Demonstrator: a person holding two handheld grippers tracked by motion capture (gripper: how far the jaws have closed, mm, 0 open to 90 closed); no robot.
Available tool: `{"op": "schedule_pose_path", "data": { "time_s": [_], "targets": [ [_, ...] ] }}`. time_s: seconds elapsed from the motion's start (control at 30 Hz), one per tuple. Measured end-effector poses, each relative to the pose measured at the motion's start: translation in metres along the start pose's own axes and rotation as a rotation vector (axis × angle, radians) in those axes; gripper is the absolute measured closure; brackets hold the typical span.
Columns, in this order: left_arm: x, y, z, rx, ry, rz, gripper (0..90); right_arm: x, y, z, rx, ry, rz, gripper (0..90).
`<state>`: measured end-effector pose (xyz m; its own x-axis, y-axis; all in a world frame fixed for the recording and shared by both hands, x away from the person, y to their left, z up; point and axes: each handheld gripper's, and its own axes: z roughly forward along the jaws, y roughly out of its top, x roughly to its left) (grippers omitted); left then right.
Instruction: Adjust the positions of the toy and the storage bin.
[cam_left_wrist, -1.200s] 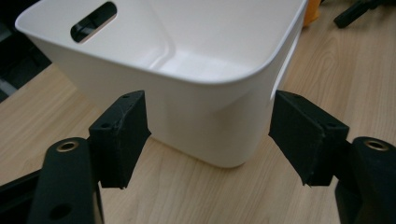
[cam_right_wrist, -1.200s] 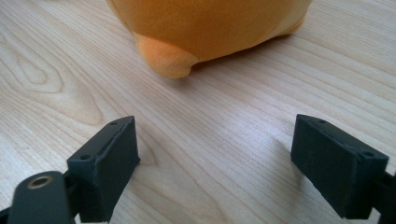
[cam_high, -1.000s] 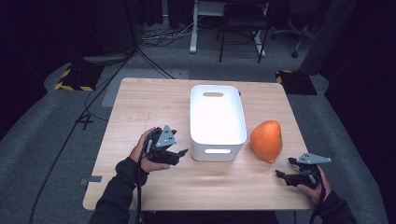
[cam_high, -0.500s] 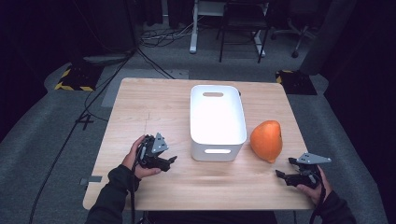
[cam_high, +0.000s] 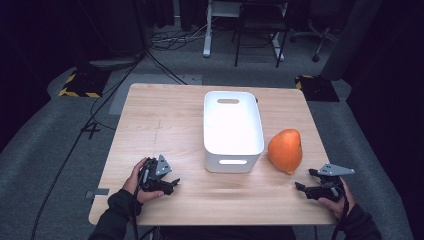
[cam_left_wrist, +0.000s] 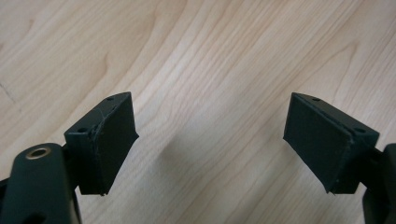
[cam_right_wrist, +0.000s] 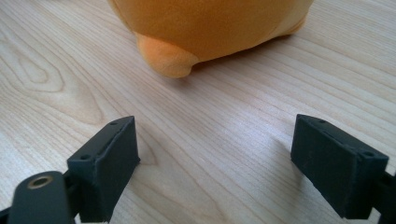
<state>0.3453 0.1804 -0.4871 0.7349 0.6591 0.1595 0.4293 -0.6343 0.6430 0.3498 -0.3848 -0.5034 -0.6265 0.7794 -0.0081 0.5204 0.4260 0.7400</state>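
Left gripper (cam_high: 171, 185) at seven o'clock, right gripper (cam_high: 303, 180) at four below the orange plush toy (cam_high: 285, 150), both released, jaws empty

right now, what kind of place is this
Probably a lab or recording studio, not a home: a lone wooden table stands on grey carpet amid dark drapes, with loose cables on the floor and yellow-black hazard-striped pads beside it.
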Motion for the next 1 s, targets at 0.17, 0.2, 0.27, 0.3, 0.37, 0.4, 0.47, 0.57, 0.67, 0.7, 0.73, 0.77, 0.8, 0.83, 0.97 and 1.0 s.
{"op": "schedule_pose_path", "data": {
  "time_s": [0.17,0.2,0.27,0.3,0.37,0.4,0.47,0.57,0.67,0.7,0.73,0.77,0.8,0.83,0.97,1.0],
  "targets": [
    [0.001,-0.011,0.000,0.004,-0.012,-0.041,17.0,0.000,0.000,0.000,0.001,0.000,0.000,14.9],
    [0.001,-0.015,-0.001,-0.007,-0.020,-0.062,17.0,-0.001,0.000,0.000,0.000,0.000,-0.004,14.9],
    [0.001,-0.017,-0.002,-0.016,-0.013,-0.067,16.8,-0.001,0.000,0.000,0.000,-0.001,-0.004,14.9],
    [0.000,-0.021,-0.002,-0.031,-0.025,-0.090,16.8,-0.001,0.000,0.000,0.000,0.000,-0.004,14.9],
    [0.001,-0.027,-0.003,-0.042,-0.043,-0.165,16.0,-0.001,0.000,0.000,0.000,-0.001,-0.004,14.9],
    [0.001,-0.027,-0.003,-0.042,-0.043,-0.165,15.4,-0.001,0.000,0.000,0.000,-0.001,-0.004,14.9],
    [0.002,-0.030,-0.006,-0.034,-0.035,-0.196,15.3,-0.001,0.000,0.001,0.000,-0.001,-0.005,14.9],
    [0.004,-0.032,-0.007,-0.031,-0.022,-0.234,14.9,0.000,0.001,0.001,0.001,-0.002,-0.001,14.9],
    [0.004,-0.032,-0.006,-0.031,-0.023,-0.234,14.9,-0.001,0.001,0.000,0.003,-0.002,-0.006,14.9],
    [0.004,-0.032,-0.006,-0.031,-0.022,-0.233,15.0,-0.001,0.001,0.001,0.003,-0.003,-0.007,14.9],
    [0.004,-0.032,-0.006,-0.031,-0.021,-0.233,14.9,-0.001,0.001,0.001,0.003,-0.004,-0.004,14.9],
    [0.004,-0.032,-0.006,-0.031,-0.023,-0.232,15.0,0.000,0.001,0.001,0.003,-0.008,0.001,14.9],
    [0.004,-0.032,-0.007,-0.031,-0.023,-0.231,15.0,0.001,0.001,0.002,-0.003,-0.016,0.011,14.9],
    [0.005,-0.033,-0.007,-0.031,-0.026,-0.229,15.1,0.001,0.001,0.001,0.000,-0.018,0.013,14.9],
    [0.004,-0.033,-0.007,-0.031,-0.028,-0.233,15.1,0.001,0.002,0.000,0.013,-0.016,0.011,14.9],
    [0.004,-0.033,-0.007,-0.031,-0.027,-0.231,15.1,0.001,0.002,0.000,0.013,-0.016,0.011,14.9]
  ]
}}
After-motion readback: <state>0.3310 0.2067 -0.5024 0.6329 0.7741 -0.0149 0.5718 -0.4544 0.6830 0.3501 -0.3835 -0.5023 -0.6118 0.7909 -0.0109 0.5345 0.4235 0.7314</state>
